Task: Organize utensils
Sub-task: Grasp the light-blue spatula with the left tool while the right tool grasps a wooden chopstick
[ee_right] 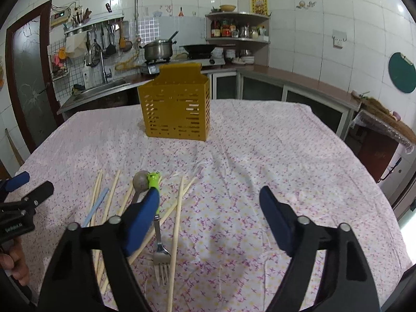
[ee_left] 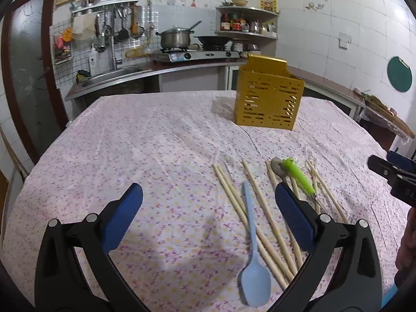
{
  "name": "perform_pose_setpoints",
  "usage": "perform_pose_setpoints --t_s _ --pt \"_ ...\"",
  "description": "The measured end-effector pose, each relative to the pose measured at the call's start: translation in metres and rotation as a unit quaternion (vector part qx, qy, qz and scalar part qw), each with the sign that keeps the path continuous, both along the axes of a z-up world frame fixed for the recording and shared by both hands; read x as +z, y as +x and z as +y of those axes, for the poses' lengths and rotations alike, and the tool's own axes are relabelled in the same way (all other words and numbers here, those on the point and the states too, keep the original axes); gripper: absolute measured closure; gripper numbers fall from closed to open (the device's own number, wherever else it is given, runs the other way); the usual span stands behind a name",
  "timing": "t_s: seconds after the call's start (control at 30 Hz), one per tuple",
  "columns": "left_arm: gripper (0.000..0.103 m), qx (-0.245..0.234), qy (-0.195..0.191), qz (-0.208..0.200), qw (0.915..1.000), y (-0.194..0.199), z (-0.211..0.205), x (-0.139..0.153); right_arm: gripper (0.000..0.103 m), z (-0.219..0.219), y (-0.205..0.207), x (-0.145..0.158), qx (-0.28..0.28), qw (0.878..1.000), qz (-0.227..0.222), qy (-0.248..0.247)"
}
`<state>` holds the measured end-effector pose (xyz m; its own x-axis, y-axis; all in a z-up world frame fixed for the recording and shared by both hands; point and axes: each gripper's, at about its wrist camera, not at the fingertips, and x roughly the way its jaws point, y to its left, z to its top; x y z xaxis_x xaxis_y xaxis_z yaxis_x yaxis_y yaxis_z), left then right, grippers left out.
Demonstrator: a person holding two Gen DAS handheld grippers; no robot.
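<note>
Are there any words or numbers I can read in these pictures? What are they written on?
"GenRobot.AI": white print on the black body of the left gripper, seen from the right wrist view; small, so only roughly readable.
Raised letters on the right gripper: cut off at the frame's edge, unreadable.
Yellow poster on the tiled wall: too blurred.
Jar labels on the corner shelf: too small.
Stove front panel markings: too blurred.

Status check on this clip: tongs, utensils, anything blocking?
Left tongs open, empty. Right tongs open, empty. Chopsticks, blue spoon, green-handled fork loose on the tablecloth; yellow holder beyond them. Nothing blocking.
</note>
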<state>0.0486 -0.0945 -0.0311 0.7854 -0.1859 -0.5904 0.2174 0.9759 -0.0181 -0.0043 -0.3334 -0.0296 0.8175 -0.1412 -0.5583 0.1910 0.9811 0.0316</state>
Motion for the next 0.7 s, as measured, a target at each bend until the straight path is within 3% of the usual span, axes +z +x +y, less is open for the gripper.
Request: perform_pose_setpoints --t_s 0.23,0.4,0.57,0.7 --pt "0.03 -0.028 0.005 0.064 0.9976 0.024 -0.022 -0.026 0.029 0.002 0.024 -0.011 0.007 1.0 0.017 0.001" --pt "0.043 -0.032 0.004 0.069 0.9971 0.035 -0.029 -0.031 0.031 0.003 0.036 -0.019 0.016 0.999 0.028 0.001" --pt "0.052 -0.04 -0.002 0.088 0.9953 0.049 -0.04 -0.037 0.044 0.004 0.049 -0.025 0.026 0.999 0.038 0.005" --pt "0.063 -0.046 0.011 0.104 0.9934 0.056 -0.05 -0.044 0.049 0.003 0.06 -0.028 0.033 0.998 0.044 0.009"
